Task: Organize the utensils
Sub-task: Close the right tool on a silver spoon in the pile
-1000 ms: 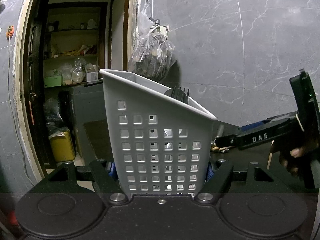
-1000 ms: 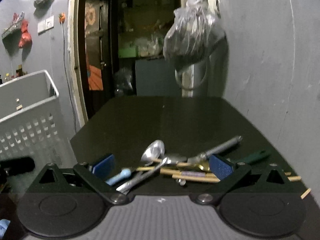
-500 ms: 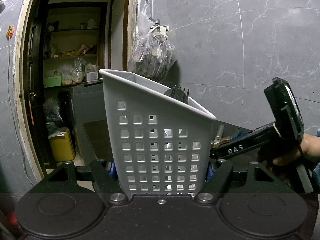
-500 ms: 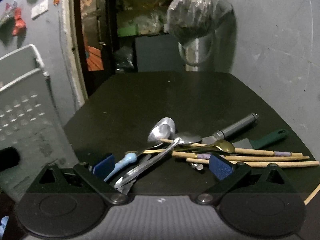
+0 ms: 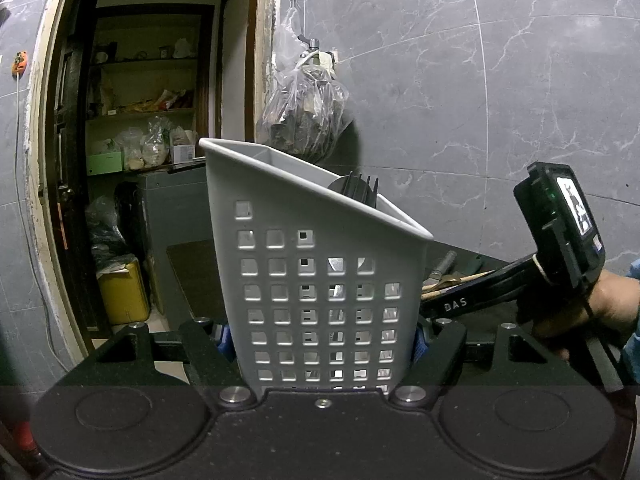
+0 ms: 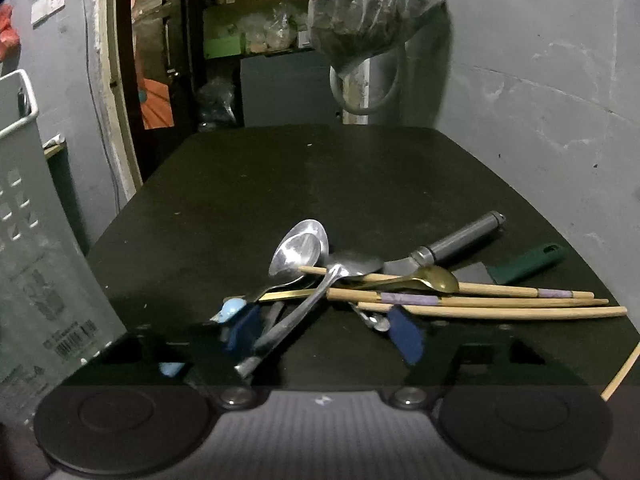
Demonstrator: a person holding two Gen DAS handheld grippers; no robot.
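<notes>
the left gripper (image 5: 320,338) has its fingers (image 5: 223,334) pinching the lower sides of a grey perforated utensil basket (image 5: 316,280), which stands upright with a black utensil (image 5: 358,192) poking above its sloped rim. the right gripper (image 6: 326,330), held in a person's hand (image 5: 592,308), points down at a heap of utensils on the dark desk (image 6: 320,184); its blue-padded fingers (image 6: 406,336) have just been closing around steel spoon handles (image 6: 296,312), though actual contact cannot be told. wooden chopsticks (image 6: 480,300), a gold spoon (image 6: 432,280) and a grey-handled tool (image 6: 460,240) lie beside.
</notes>
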